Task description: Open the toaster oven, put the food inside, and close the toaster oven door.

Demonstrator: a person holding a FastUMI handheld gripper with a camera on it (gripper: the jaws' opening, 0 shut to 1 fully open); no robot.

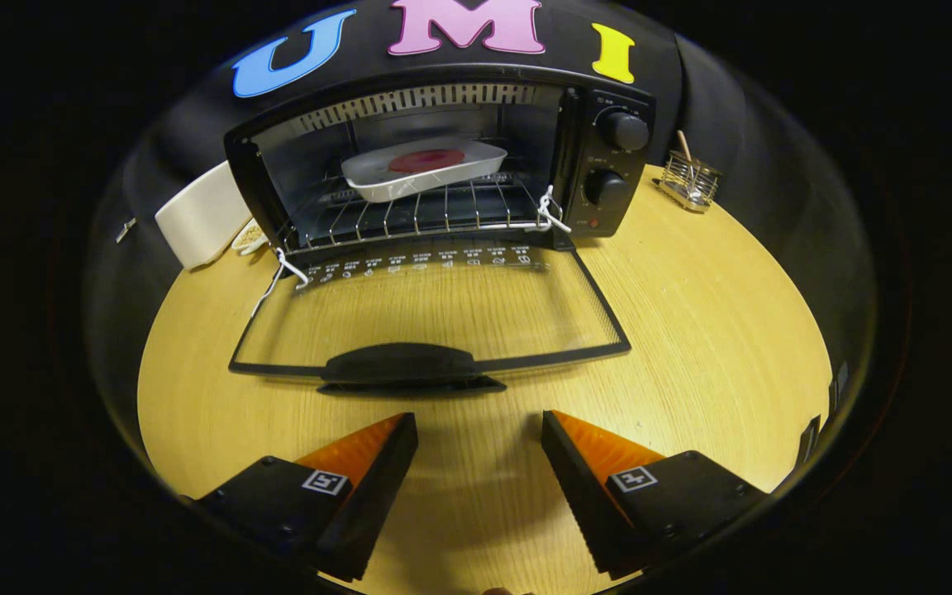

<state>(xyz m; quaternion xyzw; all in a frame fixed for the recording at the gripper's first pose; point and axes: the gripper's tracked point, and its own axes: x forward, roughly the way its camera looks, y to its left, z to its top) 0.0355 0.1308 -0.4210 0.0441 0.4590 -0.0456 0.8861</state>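
A black toaster oven (608, 165) stands at the far side of the wooden table (691, 347). Its glass door (435, 318) lies folded down flat toward me, and the door's black handle (402, 365) sits just ahead of my fingertips. On the wire rack (418, 216) inside rests a white rectangular dish (425, 168) holding a round red piece of food (426, 160). My gripper (480, 426) hovers over the table short of the handle, open, with only bare tabletop between the fingers.
A white appliance (199, 215) stands to the left of the oven. To the oven's right sits a small wire holder (691, 182) with a stick in it. White cords hang at both door hinges. Two control knobs (625, 130) face me on the oven's right panel.
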